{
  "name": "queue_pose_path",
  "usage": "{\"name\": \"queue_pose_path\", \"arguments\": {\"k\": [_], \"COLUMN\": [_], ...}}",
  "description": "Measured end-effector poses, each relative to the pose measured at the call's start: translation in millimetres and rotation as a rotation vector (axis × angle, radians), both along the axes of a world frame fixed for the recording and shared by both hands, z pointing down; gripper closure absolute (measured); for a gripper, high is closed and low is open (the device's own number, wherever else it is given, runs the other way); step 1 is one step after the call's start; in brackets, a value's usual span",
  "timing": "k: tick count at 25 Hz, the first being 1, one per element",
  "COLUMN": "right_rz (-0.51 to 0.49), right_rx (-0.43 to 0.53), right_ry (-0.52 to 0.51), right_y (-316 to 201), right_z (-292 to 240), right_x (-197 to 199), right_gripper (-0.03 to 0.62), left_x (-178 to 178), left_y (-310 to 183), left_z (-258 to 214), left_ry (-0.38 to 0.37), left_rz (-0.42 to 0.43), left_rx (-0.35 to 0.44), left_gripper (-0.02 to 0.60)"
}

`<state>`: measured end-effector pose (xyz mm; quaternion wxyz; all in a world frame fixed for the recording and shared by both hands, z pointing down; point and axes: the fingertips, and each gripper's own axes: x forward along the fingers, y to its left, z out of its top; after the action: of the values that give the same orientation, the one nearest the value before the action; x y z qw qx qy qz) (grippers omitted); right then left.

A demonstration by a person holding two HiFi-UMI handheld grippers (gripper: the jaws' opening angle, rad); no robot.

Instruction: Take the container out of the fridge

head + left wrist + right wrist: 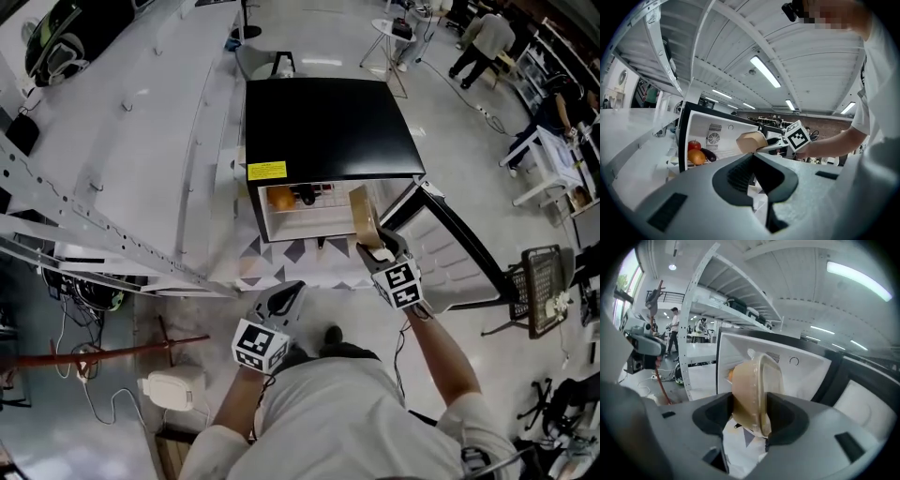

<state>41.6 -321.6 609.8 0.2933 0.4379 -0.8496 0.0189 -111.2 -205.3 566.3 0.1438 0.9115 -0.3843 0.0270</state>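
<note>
A tan lidded container (362,216) is held on edge just outside the open mini fridge (328,127), at its front right corner. My right gripper (368,242) is shut on it, and in the right gripper view the container (752,390) fills the gap between the jaws. The left gripper view shows the same container (751,141) in front of the white fridge interior (726,133). My left gripper (292,292) hangs lower, in front of the fridge, with jaws together and nothing between them (752,159).
An orange (696,157), a red apple (694,145) and an eggplant (708,154) lie inside the fridge. Its door (450,248) swings open to the right. A white rack (112,141) stands left, a patterned mat (281,258) lies below, and people (487,37) stand far back.
</note>
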Motion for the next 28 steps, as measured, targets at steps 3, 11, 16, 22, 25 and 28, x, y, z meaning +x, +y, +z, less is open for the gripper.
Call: {"name": "queue_pose_path", "arguments": {"k": [3,11,16,22,25,28], "right_rz": [-0.003,-0.027,-0.023,0.000,0.006,0.004], "right_rx": [-0.003,-0.005,0.003,0.040,0.045,0.053], "right_ry": [-0.099,-0.339,-0.465,-0.518,-0.542,-0.546], "right_y": [12.1,33.1,49.1,56.5,58.4,58.8], "right_z": [-15.2,-53.4,-69.2,-84.8,-88.3,-89.0], "right_x": [9.0,27.6,35.4,46.8,49.1,49.5], "right_gripper": [0.358,0.358,0.358,0.358,0.358,0.358], "left_x": [7.8,21.1,20.0,6.3,2.2,2.3], "left_y": [0.4,-5.9,-8.7,-17.1,-20.1,-21.7], "left_z": [-4.6,-19.7,-28.1,-37.1,-40.8,-42.0], "left_ry": [0.035,0.058,0.091,0.084,0.086,0.095], "left_rz": [-0.022,-0.081,-0.101,-0.139,-0.147,-0.146], "left_rx": [-0.020,-0.022,-0.024,0.001,0.010,0.012], "left_gripper": [0.577,0.577,0.577,0.577,0.577,0.577]}}
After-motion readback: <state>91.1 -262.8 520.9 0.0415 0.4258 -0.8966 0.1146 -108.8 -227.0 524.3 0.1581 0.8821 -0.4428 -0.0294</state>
